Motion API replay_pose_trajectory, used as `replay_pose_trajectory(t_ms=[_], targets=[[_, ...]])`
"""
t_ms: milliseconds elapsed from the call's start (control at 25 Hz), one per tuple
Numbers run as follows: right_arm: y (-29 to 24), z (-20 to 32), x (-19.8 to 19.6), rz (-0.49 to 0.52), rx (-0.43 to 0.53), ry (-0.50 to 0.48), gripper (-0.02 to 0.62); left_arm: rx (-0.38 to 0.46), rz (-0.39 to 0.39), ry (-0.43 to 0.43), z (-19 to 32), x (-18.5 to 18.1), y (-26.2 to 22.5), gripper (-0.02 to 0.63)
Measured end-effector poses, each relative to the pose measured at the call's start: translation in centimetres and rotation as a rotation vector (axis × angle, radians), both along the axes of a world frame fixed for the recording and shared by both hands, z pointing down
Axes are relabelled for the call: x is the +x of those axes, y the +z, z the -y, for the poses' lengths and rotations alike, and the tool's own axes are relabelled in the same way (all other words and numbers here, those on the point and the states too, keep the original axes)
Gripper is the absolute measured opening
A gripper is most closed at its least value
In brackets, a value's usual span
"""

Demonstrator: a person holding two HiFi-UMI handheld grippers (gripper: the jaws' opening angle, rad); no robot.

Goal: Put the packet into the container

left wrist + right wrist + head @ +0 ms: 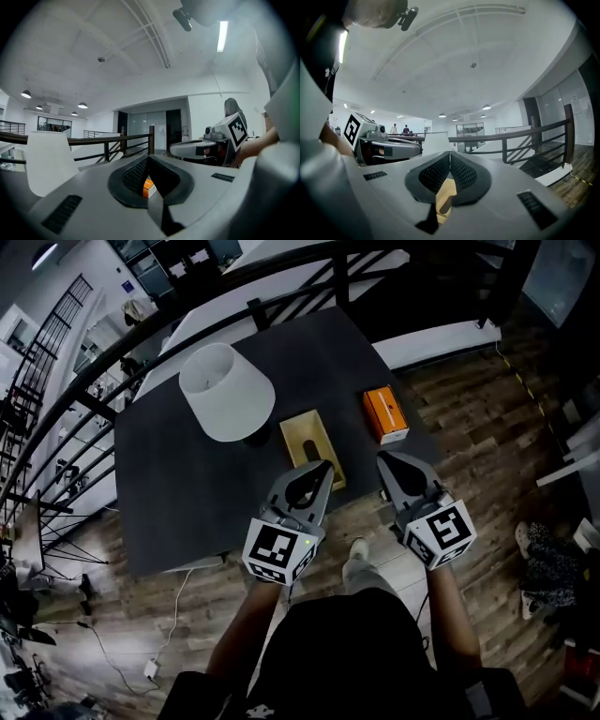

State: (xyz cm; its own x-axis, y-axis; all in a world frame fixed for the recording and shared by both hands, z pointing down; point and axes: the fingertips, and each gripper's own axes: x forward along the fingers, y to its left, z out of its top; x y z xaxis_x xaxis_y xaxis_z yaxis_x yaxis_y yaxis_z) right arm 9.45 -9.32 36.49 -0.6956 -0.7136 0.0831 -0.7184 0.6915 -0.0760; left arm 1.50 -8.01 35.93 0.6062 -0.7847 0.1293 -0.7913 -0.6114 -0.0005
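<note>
Left gripper (pixel 322 468): jaws together, nothing between them, pointing forward, roughly level.
Right gripper (pixel 383 458): jaws together, empty, level, just right of the left one, not touching it.
Left forearm (pixel 248 629): stretched forward behind its gripper.
Right forearm (pixel 452 610): likewise.

From the head: looks steeply down on the table (pixel 187 474) from high above its near edge. From the left tool (pixel 323 467) and right tool (pixel 382 457): looks level along own jaws, low, across the table toward the railing (pixel 117 139). Shared: white lampshade (pixel 225 390), the opposite tool.
</note>
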Motion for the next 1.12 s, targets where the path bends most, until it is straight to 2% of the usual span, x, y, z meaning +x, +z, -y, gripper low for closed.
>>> replay_pose_trajectory(t_ms=[280, 640, 840, 1120], targets=[[1.5, 5.2, 1.6, -0.010, -0.040, 0.001, 0.006, -0.026, 0.016, -0.039, 4.6, 0.6, 0.6, 0.006], [2.5, 8.5, 2.3, -0.015, -0.046, 0.002, 0.006, -0.055, 0.031, -0.061, 7.5, 1.6, 2.1, 0.006], [2.9, 9.4, 2.6, -0.023, -0.067, 0.020, 0.006, -0.057, 0.030, -0.040, 8.6, 2.0, 2.2, 0.006], [4.2, 11.1, 2.8, -0.052, -0.102, 0.113, 0.006, -0.041, 0.021, 0.043, 10.9, 1.8, 1.9, 0.006]])
